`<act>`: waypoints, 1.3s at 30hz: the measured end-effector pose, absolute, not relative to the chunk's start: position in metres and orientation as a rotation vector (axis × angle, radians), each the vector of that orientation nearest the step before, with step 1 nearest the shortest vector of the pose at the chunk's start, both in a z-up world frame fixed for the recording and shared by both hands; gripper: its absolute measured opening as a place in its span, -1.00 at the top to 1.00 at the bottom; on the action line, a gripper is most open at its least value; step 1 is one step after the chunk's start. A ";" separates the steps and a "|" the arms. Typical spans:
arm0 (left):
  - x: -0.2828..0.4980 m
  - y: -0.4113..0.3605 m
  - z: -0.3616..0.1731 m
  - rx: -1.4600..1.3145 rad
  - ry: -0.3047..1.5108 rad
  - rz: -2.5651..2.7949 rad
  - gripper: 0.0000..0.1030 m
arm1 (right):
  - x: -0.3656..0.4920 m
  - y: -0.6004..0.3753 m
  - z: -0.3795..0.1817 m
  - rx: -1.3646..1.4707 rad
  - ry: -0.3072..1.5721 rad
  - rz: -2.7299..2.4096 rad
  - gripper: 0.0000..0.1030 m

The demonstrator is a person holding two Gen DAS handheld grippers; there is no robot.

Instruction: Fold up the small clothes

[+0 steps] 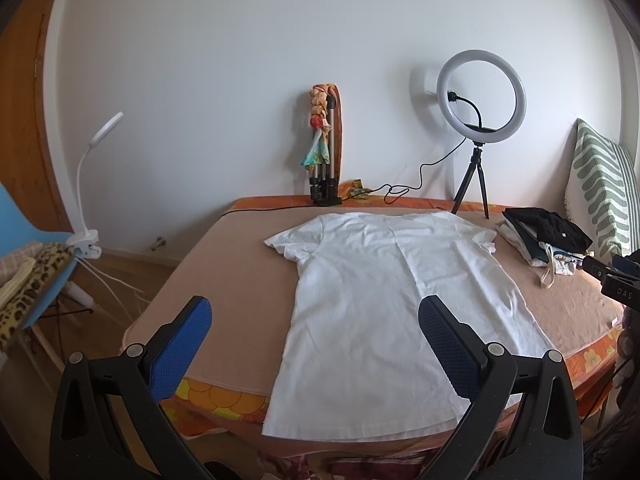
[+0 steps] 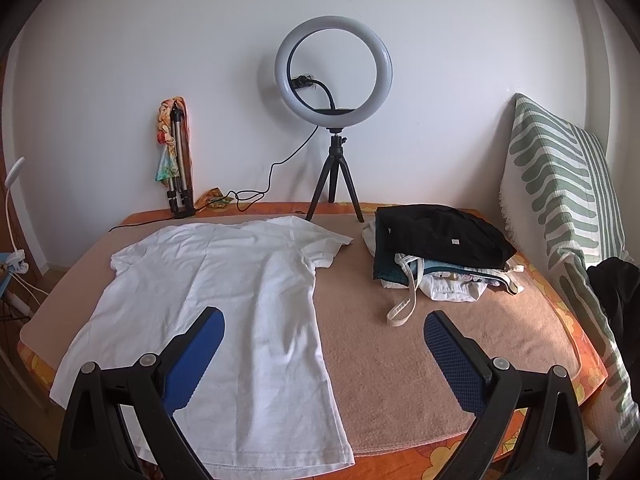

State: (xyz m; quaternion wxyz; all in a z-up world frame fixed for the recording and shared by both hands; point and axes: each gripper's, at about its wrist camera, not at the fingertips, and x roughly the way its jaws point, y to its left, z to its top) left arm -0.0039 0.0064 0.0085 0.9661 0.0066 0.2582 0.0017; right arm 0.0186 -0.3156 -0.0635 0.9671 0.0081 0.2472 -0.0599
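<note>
A white T-shirt (image 1: 384,300) (image 2: 224,300) lies spread flat on the tan blanket (image 1: 240,280) (image 2: 420,344), collar towards the wall, hem at the near edge. My left gripper (image 1: 316,312) hovers open over the shirt's lower left part, with nothing between its blue pads. My right gripper (image 2: 324,324) is open too, above the shirt's right side and the bare blanket beside it. A tip of the right gripper (image 1: 616,276) shows at the left wrist view's right edge.
A pile of folded clothes (image 1: 544,240) (image 2: 436,252), black on top, sits at the back right. A ring light on a tripod (image 1: 480,120) (image 2: 334,120) and a folded tripod (image 1: 326,152) (image 2: 178,160) stand by the wall. Striped pillow (image 2: 560,200) on the right; chair and clip lamp (image 1: 92,200) on the left.
</note>
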 end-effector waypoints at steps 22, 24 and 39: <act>-0.003 0.007 0.007 0.008 0.522 0.003 -1.00 | 0.018 -0.313 -0.061 0.014 0.491 -0.118 -0.97; -0.003 0.007 0.007 0.009 0.522 0.002 -1.00 | 0.018 -0.313 -0.061 0.015 0.490 -0.117 -0.97; -0.003 0.006 0.004 -0.002 0.529 -0.005 -1.00 | 0.018 -0.312 -0.061 0.010 0.487 -0.118 -0.97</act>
